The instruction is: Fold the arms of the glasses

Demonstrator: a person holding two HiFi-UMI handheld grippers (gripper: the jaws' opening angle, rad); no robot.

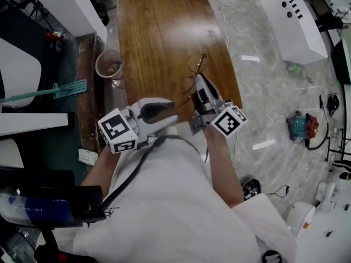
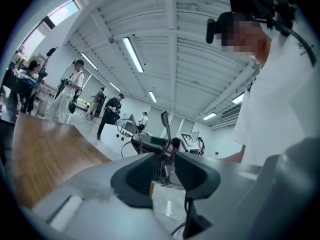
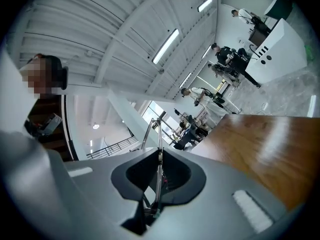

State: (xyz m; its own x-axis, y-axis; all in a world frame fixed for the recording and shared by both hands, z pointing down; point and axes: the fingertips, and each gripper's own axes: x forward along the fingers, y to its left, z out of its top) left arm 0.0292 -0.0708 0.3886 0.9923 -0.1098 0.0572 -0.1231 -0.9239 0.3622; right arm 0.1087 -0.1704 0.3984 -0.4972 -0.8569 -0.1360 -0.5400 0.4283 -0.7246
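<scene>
Marble-look floor (image 1: pixel 263 92) surrounds a long wooden table (image 1: pixel 159 32), and the work goes on above the table's near edge, close to the person's white shirt (image 1: pixel 164 201).

Both tools are raised and angled toward each other. The right gripper (image 1: pixel 199 86) is the holder: its own view shows the jaws pressed together on a thin metal part of the wire-framed glasses (image 1: pixel 196 66), which stick out beyond its tip over the wood. The left gripper (image 1: pixel 174 117) sits just beside it, with its jaws a narrow gap apart. Seen along them, one curved glasses arm (image 2: pixel 164 124) rises in line with that gap. Whether the arm's lower end already lies between the pads or just beyond them is hard to say from this angle.

The risks come from how slight the frame is:
- The right tool's pinch falls on a thin wire, so a sideways push on the arm could make the glasses pivot or slip out and drop onto the table.
- If the left jaws close off-centre or push away from the hinge line, the arm would likely bend rather than fold.
- With the two tools this close, the left tip could knock the right one and shake the hold.
</scene>
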